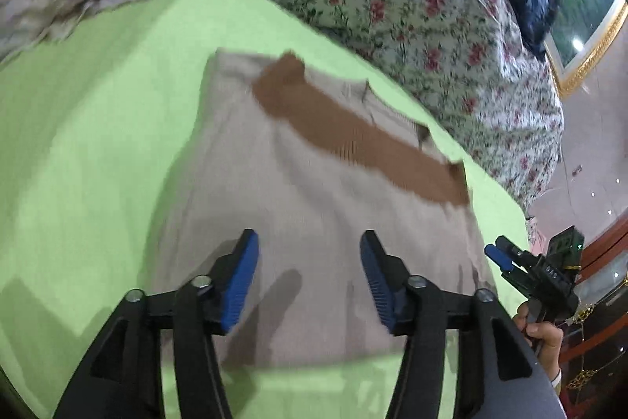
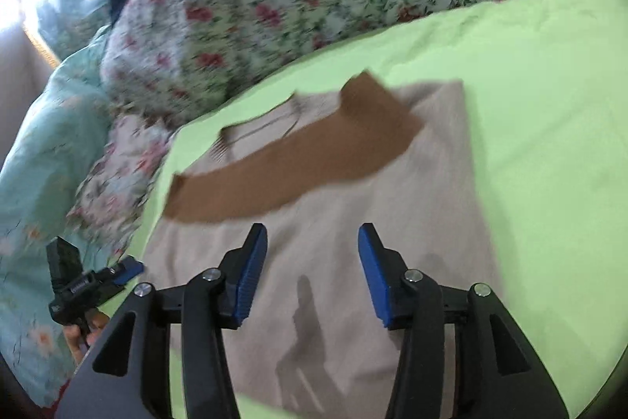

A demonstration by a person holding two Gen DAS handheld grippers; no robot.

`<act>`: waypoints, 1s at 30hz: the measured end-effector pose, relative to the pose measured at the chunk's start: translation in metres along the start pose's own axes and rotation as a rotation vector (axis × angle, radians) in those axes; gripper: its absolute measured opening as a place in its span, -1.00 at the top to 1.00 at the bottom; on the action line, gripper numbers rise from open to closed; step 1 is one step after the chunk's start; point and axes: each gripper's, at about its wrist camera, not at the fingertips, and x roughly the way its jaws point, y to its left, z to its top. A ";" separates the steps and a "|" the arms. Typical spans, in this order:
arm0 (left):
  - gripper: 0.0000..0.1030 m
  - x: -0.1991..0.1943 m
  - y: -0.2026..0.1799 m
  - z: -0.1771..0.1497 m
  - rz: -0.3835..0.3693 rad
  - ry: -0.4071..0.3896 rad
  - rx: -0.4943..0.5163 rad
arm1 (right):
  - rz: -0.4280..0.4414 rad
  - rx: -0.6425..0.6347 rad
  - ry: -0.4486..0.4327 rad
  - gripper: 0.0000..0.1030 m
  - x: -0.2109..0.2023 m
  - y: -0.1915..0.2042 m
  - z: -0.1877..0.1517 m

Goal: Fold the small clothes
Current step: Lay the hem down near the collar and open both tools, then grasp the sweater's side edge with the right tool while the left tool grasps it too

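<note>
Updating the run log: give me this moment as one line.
left gripper: open, above garment | right gripper: open, above garment | beige garment: flat on green sheet | brown band: across top

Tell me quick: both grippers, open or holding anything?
Left gripper: open, empty, above the beige garment with the brown band.
Right gripper: open, empty, above the same garment.

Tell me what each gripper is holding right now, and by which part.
Nothing is held. The left gripper and right gripper both have their jaws open and empty above the beige garment with a brown band, which lies flat on the green sheet.
</note>
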 end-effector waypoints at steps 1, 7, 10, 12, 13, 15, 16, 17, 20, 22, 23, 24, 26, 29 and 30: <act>-0.13 -0.004 0.000 -0.012 -0.002 0.013 -0.008 | 0.011 0.003 0.008 0.00 -0.003 0.004 -0.011; -0.17 -0.026 0.009 -0.069 -0.023 0.051 -0.076 | 0.020 -0.011 0.046 -0.07 -0.018 0.023 -0.061; -0.20 -0.030 0.015 -0.086 -0.029 0.056 -0.118 | 0.027 0.008 0.064 -0.13 -0.023 0.026 -0.079; -0.20 -0.029 0.017 -0.092 -0.020 0.059 -0.133 | 0.032 0.019 0.074 -0.14 -0.025 0.026 -0.088; -0.20 -0.028 0.016 -0.093 -0.016 0.055 -0.138 | 0.027 0.017 0.081 -0.15 -0.026 0.027 -0.092; -0.21 -0.029 0.017 -0.093 -0.013 0.041 -0.146 | 0.018 0.017 0.087 -0.15 -0.027 0.027 -0.097; -0.25 -0.028 0.017 -0.091 -0.015 0.030 -0.153 | 0.014 0.020 0.090 -0.15 -0.029 0.027 -0.099; -0.27 -0.028 0.018 -0.091 -0.014 0.026 -0.159 | 0.013 0.024 0.091 -0.15 -0.030 0.027 -0.100; -0.28 -0.020 0.020 -0.085 -0.011 0.013 -0.185 | 0.016 0.038 0.085 -0.15 -0.034 0.025 -0.102; -0.28 -0.015 0.023 -0.077 -0.015 0.001 -0.210 | 0.012 0.037 0.084 -0.16 -0.035 0.026 -0.102; -0.28 -0.013 0.024 -0.074 -0.015 -0.006 -0.218 | 0.012 0.036 0.084 -0.16 -0.035 0.026 -0.101; -0.28 -0.011 0.026 -0.070 -0.013 -0.014 -0.226 | 0.012 0.038 0.084 -0.16 -0.035 0.026 -0.101; -0.28 -0.005 0.031 -0.062 -0.012 -0.034 -0.249 | 0.014 0.035 0.084 -0.17 -0.034 0.026 -0.101; -0.24 0.003 0.037 -0.049 0.009 -0.076 -0.280 | 0.018 0.034 0.085 -0.17 -0.034 0.026 -0.100; -0.17 0.005 0.038 -0.044 0.021 -0.092 -0.288 | 0.019 0.035 0.084 -0.17 -0.033 0.026 -0.100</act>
